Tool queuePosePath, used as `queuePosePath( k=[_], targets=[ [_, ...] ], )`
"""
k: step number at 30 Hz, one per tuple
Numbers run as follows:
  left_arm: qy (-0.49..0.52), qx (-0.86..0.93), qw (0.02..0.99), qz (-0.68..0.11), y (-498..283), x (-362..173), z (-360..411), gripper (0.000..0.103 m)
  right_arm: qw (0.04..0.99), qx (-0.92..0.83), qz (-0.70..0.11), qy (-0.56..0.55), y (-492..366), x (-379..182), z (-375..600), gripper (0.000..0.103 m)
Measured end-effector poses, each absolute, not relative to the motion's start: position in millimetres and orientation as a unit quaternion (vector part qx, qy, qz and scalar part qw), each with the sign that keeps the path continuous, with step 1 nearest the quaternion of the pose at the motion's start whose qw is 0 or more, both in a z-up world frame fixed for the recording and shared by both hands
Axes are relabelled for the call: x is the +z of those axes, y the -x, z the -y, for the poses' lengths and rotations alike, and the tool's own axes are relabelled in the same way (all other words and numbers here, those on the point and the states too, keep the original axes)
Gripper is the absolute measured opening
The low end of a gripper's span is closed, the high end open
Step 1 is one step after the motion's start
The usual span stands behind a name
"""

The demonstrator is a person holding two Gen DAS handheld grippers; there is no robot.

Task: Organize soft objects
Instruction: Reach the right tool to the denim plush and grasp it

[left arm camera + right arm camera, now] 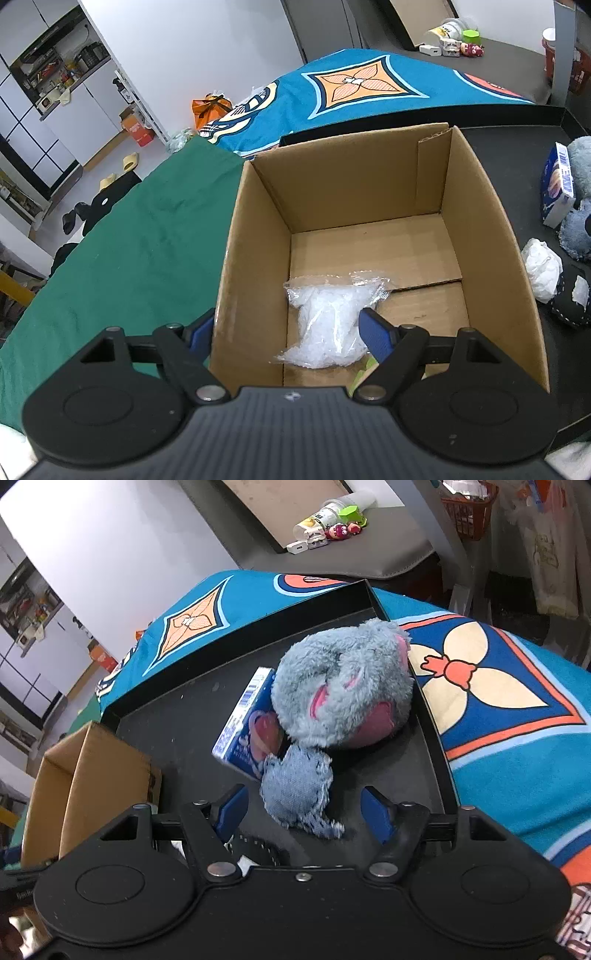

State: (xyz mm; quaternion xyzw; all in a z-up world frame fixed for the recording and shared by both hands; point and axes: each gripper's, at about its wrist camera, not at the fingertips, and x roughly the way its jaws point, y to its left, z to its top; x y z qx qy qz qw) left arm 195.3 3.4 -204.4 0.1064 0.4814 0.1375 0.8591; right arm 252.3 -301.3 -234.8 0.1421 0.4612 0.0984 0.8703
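Note:
A clear plastic bag of white filling [328,325] lies on the floor of an open cardboard box [255,240]. My left gripper [288,334] hangs open over the box's near left corner, one pad outside the wall, the other beside the bag without pressing it. On the black tray [177,716] lie a frayed denim piece [295,790], a grey and pink plush toy [343,686] and a small blue carton [247,723]. My right gripper [306,808] is open, and the denim piece sits between its fingers, clear of both pads.
A crumpled white bag [543,269] and a dark stitched cloth item [569,299] lie on the tray right of the box. A green cloth [140,251] covers the table on the left and a blue patterned cloth [517,701] the rest. Bottles and small toys [332,524] stand far back.

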Motion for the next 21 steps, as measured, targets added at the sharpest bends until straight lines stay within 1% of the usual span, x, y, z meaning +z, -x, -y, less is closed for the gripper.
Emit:
queuePosePath(
  k=[4, 5, 6, 7, 12, 21],
  targets=[
    [-0.113, 0.14, 0.857, -0.483, -197.2, -206.2, -1.2, 0.079, 0.867, 0.102, -0.466, -0.147, -257.6, -243.1, 298.5, 0.067],
    [-0.114, 0.141, 0.857, -0.483, -197.5, -206.9, -0.8, 0.079, 0.869, 0.104, -0.462, -0.144, -257.2, -242.7, 297.5, 0.058],
    [-0.116, 0.141, 0.856, -0.484, -197.9, -207.8, -0.1, 0.079, 0.868, 0.107, -0.465, -0.14, -257.7, -242.7, 296.2, 0.034],
    [-0.118, 0.143, 0.855, -0.485, -198.5, -208.7, 0.1, 0.079, 0.864, 0.11, -0.47, -0.142, -258.6, -243.4, 296.2, 0.027],
    [-0.119, 0.142, 0.855, -0.485, -198.9, -209.9, 0.4, 0.079, 0.866, 0.114, -0.466, -0.14, -253.1, -236.6, 296.9, 0.021],
    [-0.104, 0.134, 0.86, -0.482, -193.3, -206.6, -4.0, 0.079, 0.874, 0.122, -0.451, -0.135, -243.5, -214.5, 292.0, 0.02]
  ],
)
